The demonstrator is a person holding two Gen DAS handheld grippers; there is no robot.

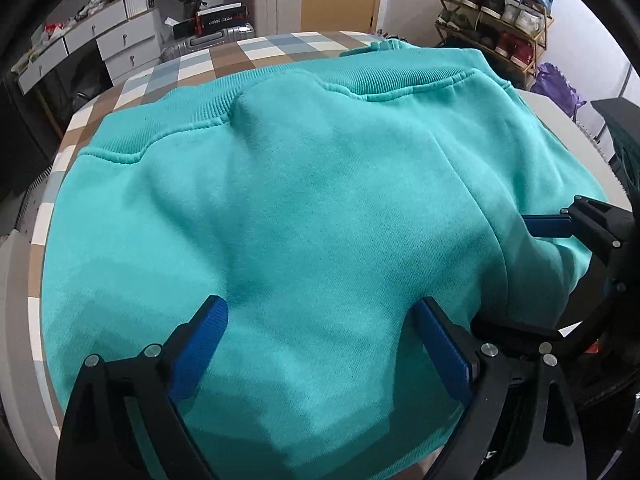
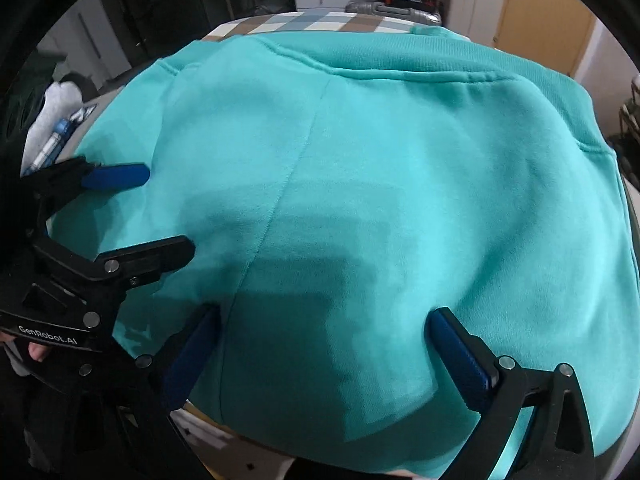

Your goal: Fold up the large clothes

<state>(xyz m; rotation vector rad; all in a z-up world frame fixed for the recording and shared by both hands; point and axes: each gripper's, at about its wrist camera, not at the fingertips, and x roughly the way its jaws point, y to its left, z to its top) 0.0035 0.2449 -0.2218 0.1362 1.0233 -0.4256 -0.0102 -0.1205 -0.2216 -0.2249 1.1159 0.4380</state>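
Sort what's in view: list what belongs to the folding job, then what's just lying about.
Part of the job:
- teal sweatshirt, spread over the checkered tabletop
- left tongs, open above it
- right tongs, open above it

Just lying about:
- shoe rack
- silver suitcase
- white drawer unit
- purple bag

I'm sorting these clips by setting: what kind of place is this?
Probably a home bedroom or storage room: a shoe rack full of sneakers, a white drawer unit, and a suitcase behind the table.
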